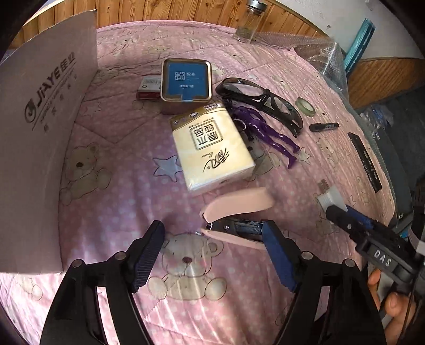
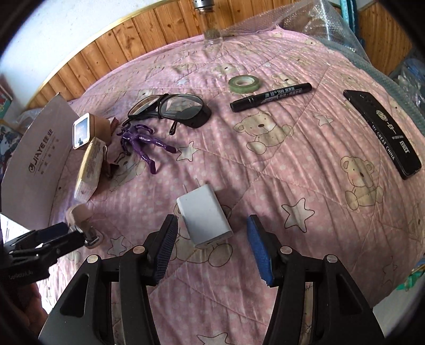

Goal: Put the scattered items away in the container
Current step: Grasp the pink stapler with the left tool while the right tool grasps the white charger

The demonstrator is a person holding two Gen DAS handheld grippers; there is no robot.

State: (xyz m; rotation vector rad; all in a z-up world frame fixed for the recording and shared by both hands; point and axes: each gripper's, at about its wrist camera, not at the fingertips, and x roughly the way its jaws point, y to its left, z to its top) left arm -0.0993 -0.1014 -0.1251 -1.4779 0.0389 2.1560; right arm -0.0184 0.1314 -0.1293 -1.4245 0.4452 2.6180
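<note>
My left gripper (image 1: 213,236) is open low over the pink bear quilt (image 1: 119,201). A pink stapler (image 1: 239,203) lies with its mouth gaping just ahead, its base against my right-hand pad (image 1: 276,246). My right gripper (image 2: 212,228) is open too, with a white plug charger (image 2: 204,217) lying on the quilt between its fingertips, untouched. The cardboard box (image 1: 39,132) printed JIAYE stands at the left. Scattered on the quilt are a tissue pack (image 1: 212,148), a blue-lidded tin (image 1: 186,79), black glasses (image 2: 170,107), a purple figure (image 2: 140,143), a tape roll (image 2: 244,82), a black marker (image 2: 271,96) and a black comb (image 2: 382,132).
A small red box (image 1: 148,89) lies beside the tin. A glass bottle (image 1: 249,21) and bubble wrap (image 2: 318,24) sit at the far edge by the wooden wall panelling (image 2: 132,39). The quilt drops away at the right, past the comb. A hand (image 1: 393,300) holds the right gripper.
</note>
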